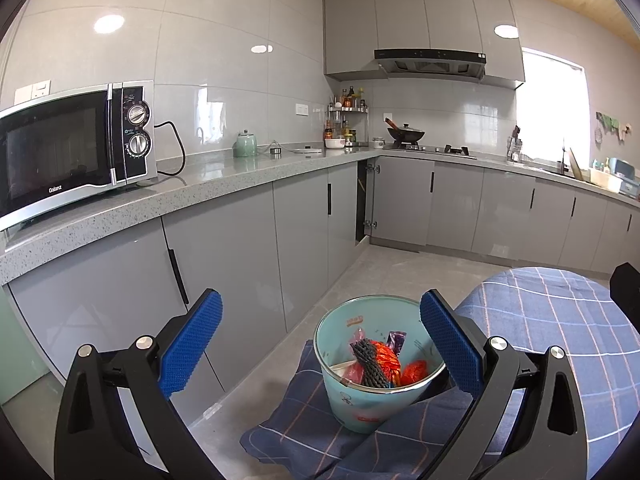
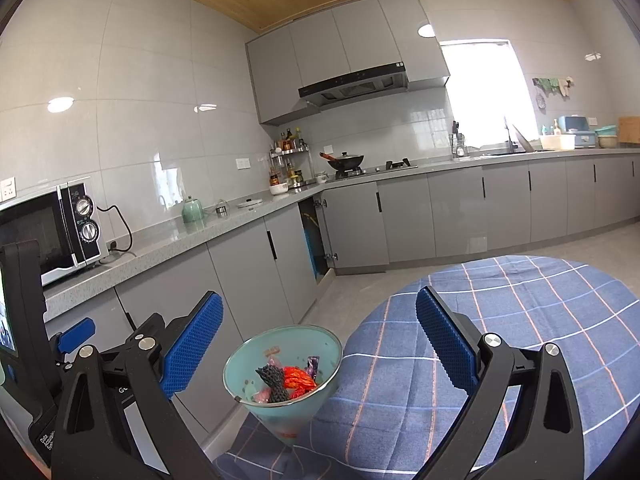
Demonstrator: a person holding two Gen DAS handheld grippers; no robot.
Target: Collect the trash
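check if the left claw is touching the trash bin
Apart. In the left wrist view the left claw stands open, the teal trash bin beyond its blue pads with floor showing between.

Trash bin (image 1: 362, 404): light teal bucket, open top, upright, standing on a draped fold of the blue checked cloth (image 1: 304, 436). Contents: crumpled red wrappers (image 1: 386, 360), a dark ribbed piece (image 1: 368, 364) standing on end, a purple wrapper (image 1: 396, 340) against the far wall.
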